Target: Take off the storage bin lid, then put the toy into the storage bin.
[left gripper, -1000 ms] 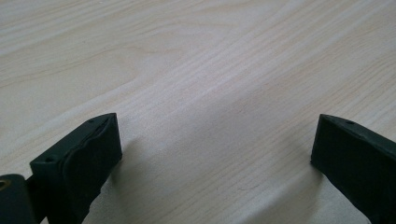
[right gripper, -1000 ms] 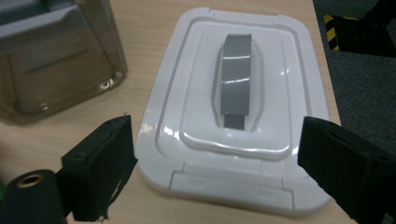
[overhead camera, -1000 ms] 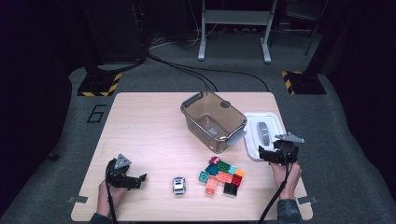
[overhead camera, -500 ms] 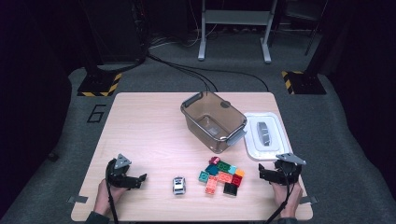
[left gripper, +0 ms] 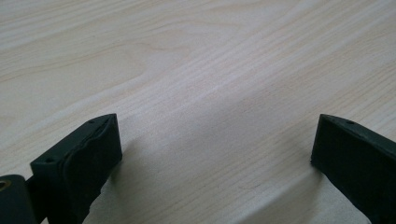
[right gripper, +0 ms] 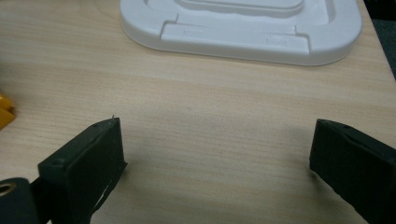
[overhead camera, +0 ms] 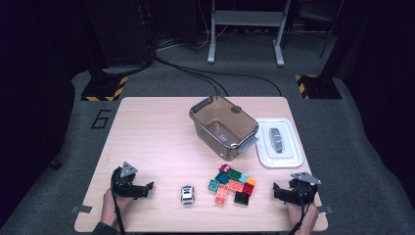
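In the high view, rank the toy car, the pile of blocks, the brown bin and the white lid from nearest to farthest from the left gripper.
From the left gripper:
1. Toy car, just to its right.
2. Pile of blocks, farther right.
3. Brown bin, beyond, table centre.
4. White lid, right of the bin.

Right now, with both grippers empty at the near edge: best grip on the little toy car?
Probably across the toy car body's two long flanks, from straight above. It sits on its wheels, nose pointing away from the person, with bare table on both sides. The open left gripper is nearest; its fingers would need turning downward.
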The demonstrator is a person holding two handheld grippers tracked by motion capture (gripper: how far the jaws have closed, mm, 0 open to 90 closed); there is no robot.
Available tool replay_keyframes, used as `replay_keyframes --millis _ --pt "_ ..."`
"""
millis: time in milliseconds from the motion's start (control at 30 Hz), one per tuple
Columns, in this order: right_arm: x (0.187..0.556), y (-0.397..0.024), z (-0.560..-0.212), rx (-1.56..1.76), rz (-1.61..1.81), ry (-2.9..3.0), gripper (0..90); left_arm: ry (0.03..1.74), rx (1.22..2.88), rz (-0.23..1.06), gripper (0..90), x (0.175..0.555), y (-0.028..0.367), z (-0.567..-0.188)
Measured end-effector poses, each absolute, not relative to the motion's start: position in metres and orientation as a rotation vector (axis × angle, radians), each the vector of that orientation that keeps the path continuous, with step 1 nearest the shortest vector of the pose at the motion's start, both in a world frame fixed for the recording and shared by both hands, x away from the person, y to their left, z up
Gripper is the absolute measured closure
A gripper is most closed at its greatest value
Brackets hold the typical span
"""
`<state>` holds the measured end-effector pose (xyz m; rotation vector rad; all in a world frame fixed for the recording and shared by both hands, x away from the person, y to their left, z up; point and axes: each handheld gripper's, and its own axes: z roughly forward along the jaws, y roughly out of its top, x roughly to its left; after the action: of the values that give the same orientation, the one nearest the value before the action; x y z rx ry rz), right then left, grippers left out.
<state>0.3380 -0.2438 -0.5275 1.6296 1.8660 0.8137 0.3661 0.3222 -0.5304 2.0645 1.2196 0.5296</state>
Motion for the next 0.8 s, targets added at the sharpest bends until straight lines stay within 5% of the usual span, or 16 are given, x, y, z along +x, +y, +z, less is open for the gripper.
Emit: replay_keyframes --millis 800 --pt "0.339 -0.244 -0.529 1.637 0.812 1.862 3.5 1.135 2.003 0.472 2.9 0.329 0.254 -0.492"
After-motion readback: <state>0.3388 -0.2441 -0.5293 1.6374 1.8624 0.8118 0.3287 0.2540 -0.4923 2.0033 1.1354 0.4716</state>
